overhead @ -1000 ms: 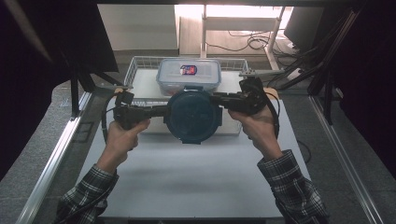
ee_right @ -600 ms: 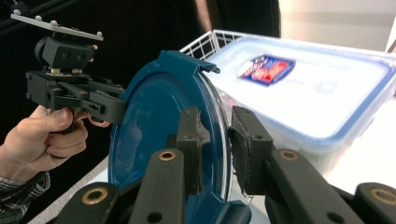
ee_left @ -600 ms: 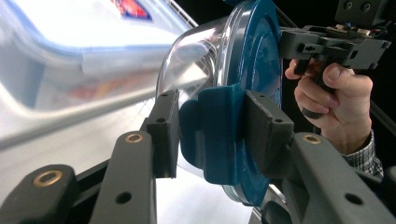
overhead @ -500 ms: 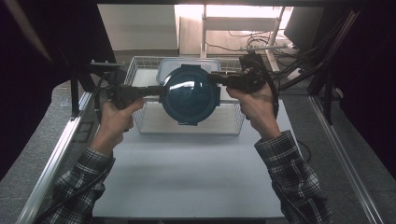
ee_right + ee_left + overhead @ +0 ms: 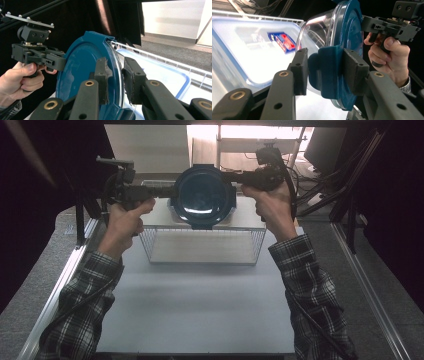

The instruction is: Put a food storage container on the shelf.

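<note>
A round clear container with a blue lid [image 5: 202, 195] hangs in the air above the wire basket [image 5: 200, 245], tipped on its edge. My left gripper [image 5: 175, 192] grips its left side and my right gripper [image 5: 231, 177] its right side. In the left gripper view the jaws [image 5: 325, 67] are shut on the lid's blue latch tab, with the clear bowl [image 5: 317, 27] behind. In the right gripper view the jaws [image 5: 115, 80] clamp the rim of the blue lid [image 5: 80, 70]. The left gripper [image 5: 60, 62] shows across the lid.
A rectangular clear box with a blue rim and a red-and-blue label [image 5: 249, 50] lies in the wire basket [image 5: 262, 17] under the round container. The white table [image 5: 200, 305] spreads toward the person. Metal frame rails [image 5: 65, 275] run along both sides.
Both hands have lifted the round container up and away from the person, from just above the basket to well over it. It has tipped further onto its edge.
</note>
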